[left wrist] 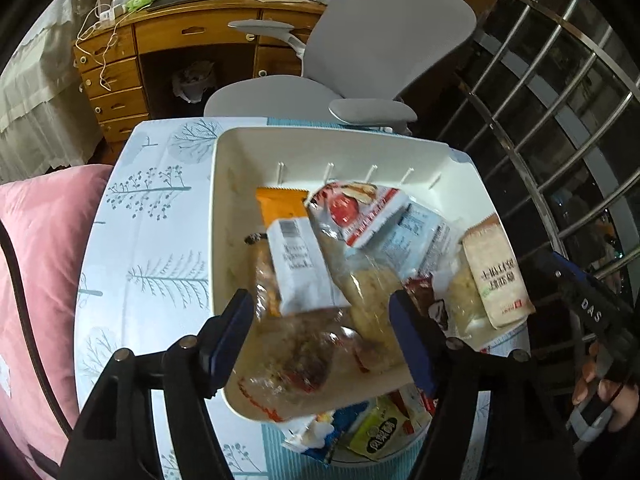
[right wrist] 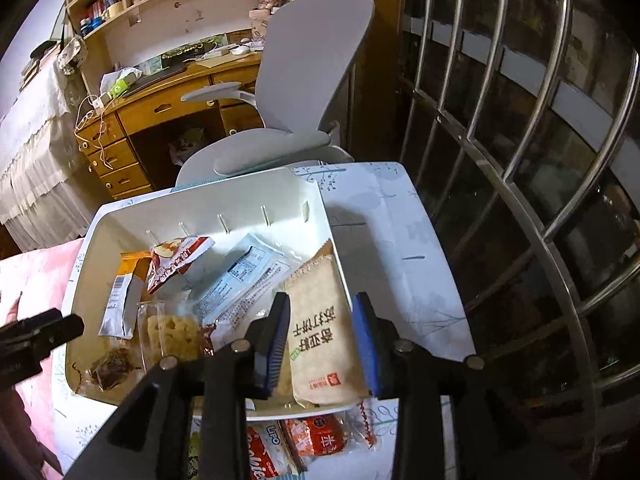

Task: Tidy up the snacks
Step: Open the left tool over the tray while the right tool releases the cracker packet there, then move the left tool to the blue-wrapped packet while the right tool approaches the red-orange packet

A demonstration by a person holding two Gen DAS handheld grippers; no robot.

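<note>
A white plastic bin (left wrist: 224, 216) (right wrist: 248, 200) on the table holds several snack packets. My left gripper (left wrist: 322, 316) is open over the bin's near end, above a clear packet of dark snacks (left wrist: 296, 364). My right gripper (right wrist: 322, 320) is open, its fingers either side of a beige cracker packet (right wrist: 324, 344) that leans on the bin's right wall; the packet also shows in the left wrist view (left wrist: 498, 272). A red-and-white packet (left wrist: 352, 212) (right wrist: 176, 258) and an orange-and-white packet (left wrist: 286, 240) lie further in. Loose packets (left wrist: 360, 428) (right wrist: 316, 436) lie on the table before the bin.
The table has a white tree-print cloth (left wrist: 152, 208) (right wrist: 400, 248). A grey office chair (left wrist: 360, 60) (right wrist: 296, 92) stands behind it, a wooden desk (left wrist: 132, 60) beyond. Metal window bars (right wrist: 520, 160) run along the right. A pink quilt (left wrist: 36, 280) lies left.
</note>
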